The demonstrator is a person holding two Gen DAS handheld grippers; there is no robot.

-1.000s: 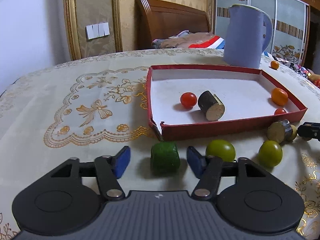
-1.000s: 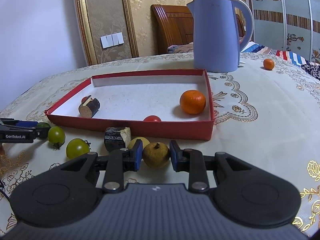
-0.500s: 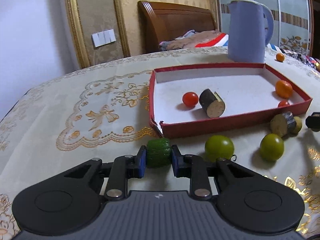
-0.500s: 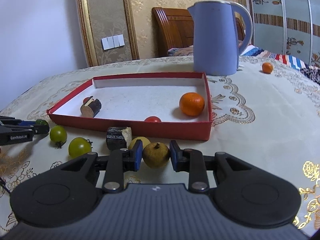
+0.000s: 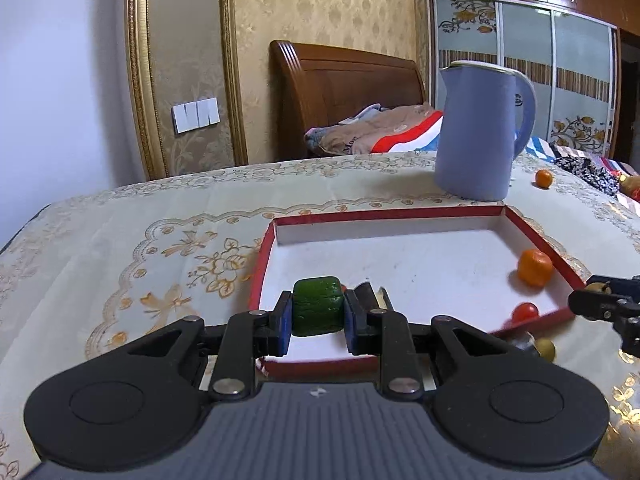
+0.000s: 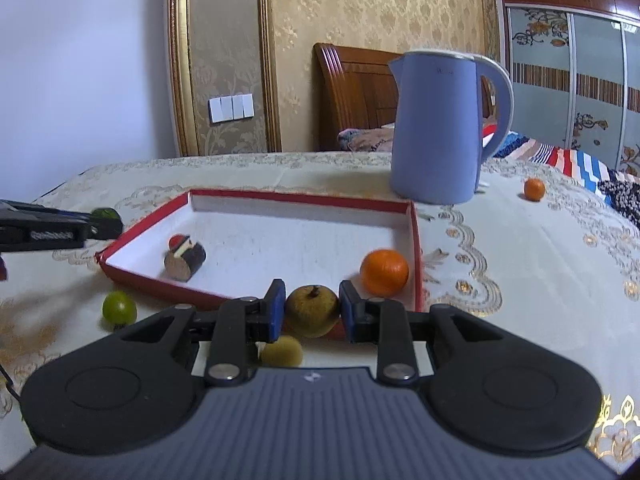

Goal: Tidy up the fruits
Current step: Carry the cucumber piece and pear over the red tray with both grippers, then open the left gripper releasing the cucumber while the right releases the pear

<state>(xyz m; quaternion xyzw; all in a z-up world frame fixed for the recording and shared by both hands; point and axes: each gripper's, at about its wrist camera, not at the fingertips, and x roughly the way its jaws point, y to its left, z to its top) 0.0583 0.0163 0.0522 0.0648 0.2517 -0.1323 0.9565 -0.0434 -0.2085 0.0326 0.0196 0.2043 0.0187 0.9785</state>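
Observation:
My left gripper point(image 5: 317, 318) is shut on a green cucumber piece point(image 5: 317, 306) and holds it above the near left part of the red tray point(image 5: 262, 256). My right gripper point(image 6: 312, 310) is shut on a brownish pear point(image 6: 312, 310), lifted over the tray's near wall point(image 6: 152, 280). In the tray lie an orange point(image 6: 384, 272), a dark cut eggplant piece point(image 6: 185, 260), and a red tomato point(image 6: 176, 241). A second red tomato point(image 5: 524, 312) shows in the left wrist view. A green tomato point(image 6: 118, 308) and a yellow-green fruit point(image 6: 281, 351) lie on the cloth before the tray.
A blue kettle point(image 6: 440, 132) stands behind the tray. A small orange point(image 6: 534, 189) lies on the cloth at the far right. The left gripper shows at the left edge of the right wrist view point(image 6: 44, 230). A bed headboard stands beyond the table.
Both grippers have risen and moved forward toward the tray, each carrying its fruit. The left gripper closed on the cucumber piece a second ago and lifted it off the cloth.

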